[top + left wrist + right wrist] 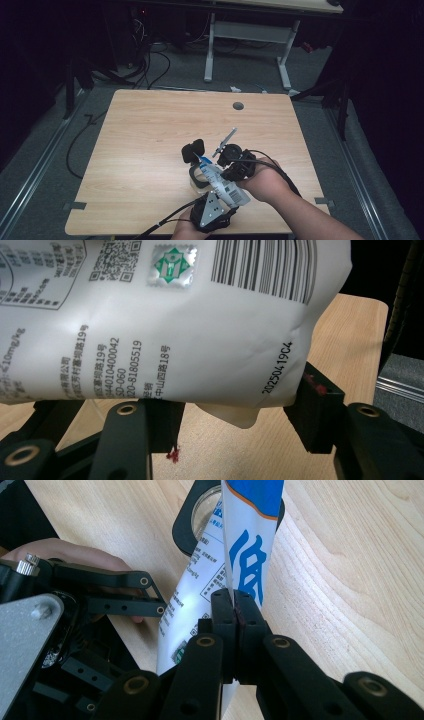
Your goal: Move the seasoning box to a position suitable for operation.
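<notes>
A white and blue printed pouch [222, 186] hangs tilted between both grippers near the table's front edge. Its blue upper end points down toward a clear jar [196, 176] with a black rim [182, 530]. In the left gripper view, the pouch's barcoded lower end [175, 330] lies creased between the jaws of my left gripper [240, 420]. That gripper [214, 207] is under a grey plate. My right gripper [234, 602] is shut on the pouch's side edge [250, 565]. In the high view it [227, 167] is just right of the jar.
The wooden table [150, 130] has a round cable hole [238, 106] near its far edge. A black rounded piece [192, 150] stands just behind the jar. Beyond the table are white desk legs [209, 50] and floor cables [150, 60].
</notes>
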Tool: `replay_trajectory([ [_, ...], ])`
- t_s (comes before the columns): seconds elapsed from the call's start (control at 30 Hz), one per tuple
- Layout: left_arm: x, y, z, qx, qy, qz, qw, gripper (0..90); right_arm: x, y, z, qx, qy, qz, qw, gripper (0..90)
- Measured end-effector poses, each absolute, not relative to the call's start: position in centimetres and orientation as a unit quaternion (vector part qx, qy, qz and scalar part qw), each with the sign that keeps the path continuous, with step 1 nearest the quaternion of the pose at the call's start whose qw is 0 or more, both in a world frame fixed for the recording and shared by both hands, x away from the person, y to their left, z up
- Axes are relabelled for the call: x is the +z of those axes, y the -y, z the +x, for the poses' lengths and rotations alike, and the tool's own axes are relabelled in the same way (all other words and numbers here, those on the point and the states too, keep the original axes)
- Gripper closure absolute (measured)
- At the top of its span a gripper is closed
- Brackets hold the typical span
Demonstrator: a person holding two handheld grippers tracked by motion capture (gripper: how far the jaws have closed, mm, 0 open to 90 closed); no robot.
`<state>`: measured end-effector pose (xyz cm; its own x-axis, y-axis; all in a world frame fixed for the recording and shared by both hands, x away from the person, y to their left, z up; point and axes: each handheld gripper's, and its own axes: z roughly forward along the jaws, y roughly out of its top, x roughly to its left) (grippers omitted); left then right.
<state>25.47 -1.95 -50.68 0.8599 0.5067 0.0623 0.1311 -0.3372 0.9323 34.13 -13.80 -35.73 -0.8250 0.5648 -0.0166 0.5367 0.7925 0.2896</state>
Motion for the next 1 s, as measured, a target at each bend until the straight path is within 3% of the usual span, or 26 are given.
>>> replay_trajectory([
  [1.0, -50.11, 2.23, 25.53, 0.175, -0.202, 0.795, 0.544, 45.9, -35.39, 13.53, 34.48, 0.133, -0.946, 0.29, 0.056, 89.6],
])
